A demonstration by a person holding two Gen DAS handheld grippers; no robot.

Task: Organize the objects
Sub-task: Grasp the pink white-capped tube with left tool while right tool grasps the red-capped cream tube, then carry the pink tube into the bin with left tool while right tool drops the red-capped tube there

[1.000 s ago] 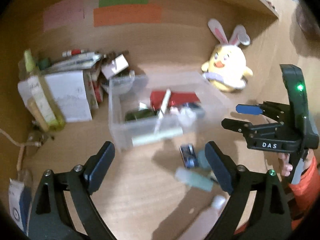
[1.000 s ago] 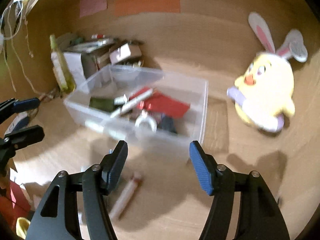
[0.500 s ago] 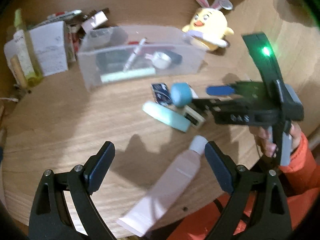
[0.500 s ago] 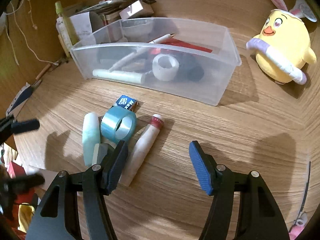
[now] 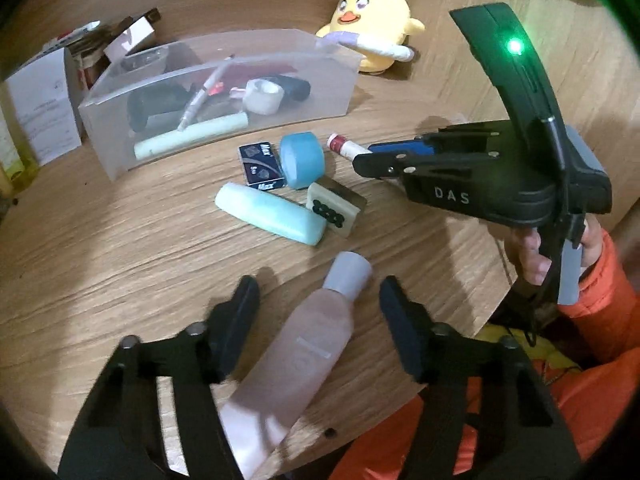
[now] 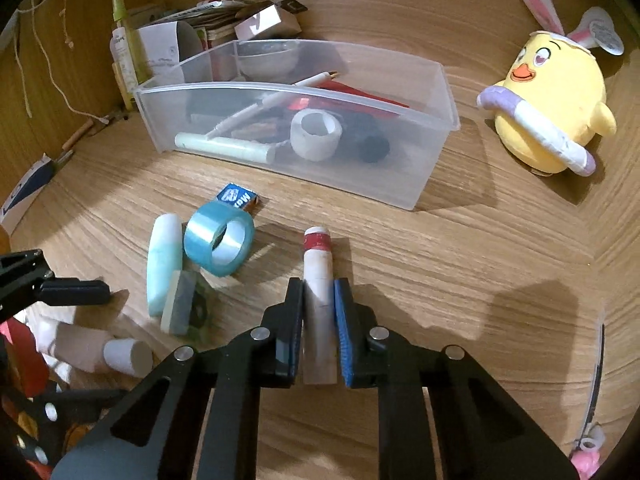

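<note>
A clear plastic bin [image 6: 424,184] [image 5: 340,92] holds pens, a white tape roll and other bits. In front of it lie a blue tape roll [image 6: 219,242] [image 5: 302,159], a mint case [image 6: 162,260] [image 5: 272,212], a small blue box [image 6: 238,197] [image 5: 260,166], a tile block [image 5: 333,209] and a pink bottle [image 5: 304,344]. My right gripper [image 6: 319,312] is shut on a white tube with a red end [image 6: 317,264] [image 5: 340,145], which lies on the table. My left gripper [image 5: 318,312] is open, straddling the pink bottle.
A yellow plush chick [image 6: 552,120] [image 5: 372,20] stands right of the bin. Boxes, papers and a green bottle [image 6: 124,56] crowd the back left corner. The wooden table's [image 5: 120,260] front edge is close by the pink bottle.
Both grippers tilted down and came in low over the table. The right gripper closed on the white tube. The left gripper moved over the pink bottle and narrowed.
</note>
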